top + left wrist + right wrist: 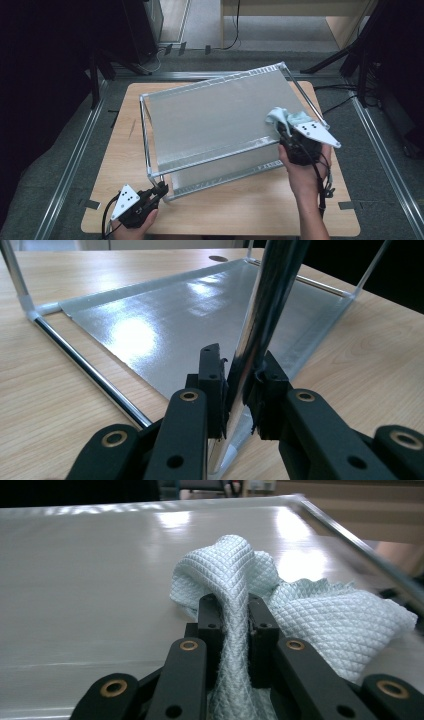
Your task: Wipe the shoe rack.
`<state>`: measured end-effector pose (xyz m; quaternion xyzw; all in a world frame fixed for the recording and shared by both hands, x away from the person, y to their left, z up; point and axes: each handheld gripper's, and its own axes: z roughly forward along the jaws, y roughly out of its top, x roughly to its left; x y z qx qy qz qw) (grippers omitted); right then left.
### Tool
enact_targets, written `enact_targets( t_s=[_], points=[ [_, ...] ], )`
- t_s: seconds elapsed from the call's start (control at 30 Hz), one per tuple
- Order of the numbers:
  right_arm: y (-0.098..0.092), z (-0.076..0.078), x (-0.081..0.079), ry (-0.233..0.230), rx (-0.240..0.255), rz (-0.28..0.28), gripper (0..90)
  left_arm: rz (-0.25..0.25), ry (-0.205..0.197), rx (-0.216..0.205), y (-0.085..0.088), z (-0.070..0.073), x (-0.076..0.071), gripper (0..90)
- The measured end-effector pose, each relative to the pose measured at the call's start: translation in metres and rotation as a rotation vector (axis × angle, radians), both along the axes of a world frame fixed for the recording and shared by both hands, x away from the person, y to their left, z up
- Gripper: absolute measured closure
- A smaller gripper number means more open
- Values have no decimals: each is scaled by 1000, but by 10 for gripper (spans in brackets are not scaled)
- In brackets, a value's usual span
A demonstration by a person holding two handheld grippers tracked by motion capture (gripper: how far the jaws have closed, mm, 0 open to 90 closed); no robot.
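The cloth's (235, 580) lower end gets swallowed between the right claw (235, 612) jaws. The rack's post (265, 305) is chopped off by the top edge, and the background's kinda blurred.

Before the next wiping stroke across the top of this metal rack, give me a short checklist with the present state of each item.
1. Cloth clamped in right gripper: ok, pinched between the jaws.
2. Cloth touching the shelf top: ok, it lies on the panel near the right edge.
3. Left gripper bracing the rack: ok, jaws shut on the corner post.
4. Rack standing flat on the table: cannot tell, it looks skewed in the high view.
5. Stroke path free: ok, nothing else lies on the panel.
6. Dirt left on the panel: cannot tell, glare hides it.
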<state>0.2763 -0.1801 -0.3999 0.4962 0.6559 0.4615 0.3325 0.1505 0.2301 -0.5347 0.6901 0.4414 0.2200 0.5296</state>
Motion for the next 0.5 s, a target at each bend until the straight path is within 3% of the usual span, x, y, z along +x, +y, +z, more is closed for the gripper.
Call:
enact_targets(
  t_s=[0.27,0.5],
  points=[
    [56,-4,-18,0,8,131,803,-14,-2,6,-8,0,-3,784],
    [98,-5,-37,-5,-16,218,801,-44,-3,2,-16,0,-4,783]
  ],
)
